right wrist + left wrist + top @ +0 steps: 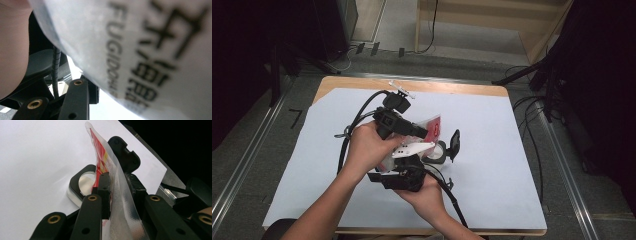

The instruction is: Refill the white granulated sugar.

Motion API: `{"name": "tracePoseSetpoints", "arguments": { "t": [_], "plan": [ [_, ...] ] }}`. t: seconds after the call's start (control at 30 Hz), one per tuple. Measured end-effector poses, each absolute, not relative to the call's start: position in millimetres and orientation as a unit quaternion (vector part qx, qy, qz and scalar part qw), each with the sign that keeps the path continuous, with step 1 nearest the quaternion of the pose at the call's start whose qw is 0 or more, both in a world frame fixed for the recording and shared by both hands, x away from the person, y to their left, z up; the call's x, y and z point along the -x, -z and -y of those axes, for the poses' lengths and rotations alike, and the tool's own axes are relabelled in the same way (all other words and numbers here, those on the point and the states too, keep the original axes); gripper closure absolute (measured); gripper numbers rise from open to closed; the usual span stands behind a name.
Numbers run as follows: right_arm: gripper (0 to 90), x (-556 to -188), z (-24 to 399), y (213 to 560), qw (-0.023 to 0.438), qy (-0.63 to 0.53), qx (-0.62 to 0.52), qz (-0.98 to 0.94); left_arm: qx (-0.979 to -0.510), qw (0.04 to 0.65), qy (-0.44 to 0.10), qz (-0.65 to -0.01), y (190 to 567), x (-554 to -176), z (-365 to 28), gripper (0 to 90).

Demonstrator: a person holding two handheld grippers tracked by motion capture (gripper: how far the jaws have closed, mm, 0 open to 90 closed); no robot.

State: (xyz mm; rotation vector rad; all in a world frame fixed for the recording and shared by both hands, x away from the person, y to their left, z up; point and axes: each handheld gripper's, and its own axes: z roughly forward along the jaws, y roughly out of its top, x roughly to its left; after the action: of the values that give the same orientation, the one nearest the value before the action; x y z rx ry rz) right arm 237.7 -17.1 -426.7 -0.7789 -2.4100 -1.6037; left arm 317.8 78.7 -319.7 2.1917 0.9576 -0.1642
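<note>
**Both jaws grip one plastic pouch above the table**

Jaws of the left gripper [117, 195] stand narrow, clamped on the sealed edge of the red-and-clear pouch [110, 170], which rises upright between them. The right gripper [404, 176] holds the same pouch lower down; in its own view the printed film crosses close over one jaw, though I cannot tell how firmly it pinches. The pouch hangs just above the white sheet [492, 150], beside a black-rimmed round holder [82, 185].

Risks, as I judge them: uneven pulling could tear the film sideways, the slick plastic could slip free, or the contents could spill.
</note>
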Motion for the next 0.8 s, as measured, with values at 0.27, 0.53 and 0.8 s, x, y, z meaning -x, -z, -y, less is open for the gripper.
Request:
{"name": "tracePoseSetpoints", "arguments": {
  "t": [0.27,0.53,0.8],
  "plan": [
    [63.5,-236.8,16.9,426.7,0.072,0.534,0.261,0.801,-0.851,0.362,0.066,-0.374,319.3,-316.5,-77.8,76.7],
    [63.3,-236.2,16.5,427.5,0.063,0.535,0.256,0.803,-0.853,0.362,0.065,-0.37,319.3,-316.3,-77.8,76.6],
    [63.6,-233.8,15.6,428.8,0.048,0.538,0.251,0.803,-0.854,0.361,0.065,-0.369,318.6,-314.7,-76.8,76.6]
  ]
}}
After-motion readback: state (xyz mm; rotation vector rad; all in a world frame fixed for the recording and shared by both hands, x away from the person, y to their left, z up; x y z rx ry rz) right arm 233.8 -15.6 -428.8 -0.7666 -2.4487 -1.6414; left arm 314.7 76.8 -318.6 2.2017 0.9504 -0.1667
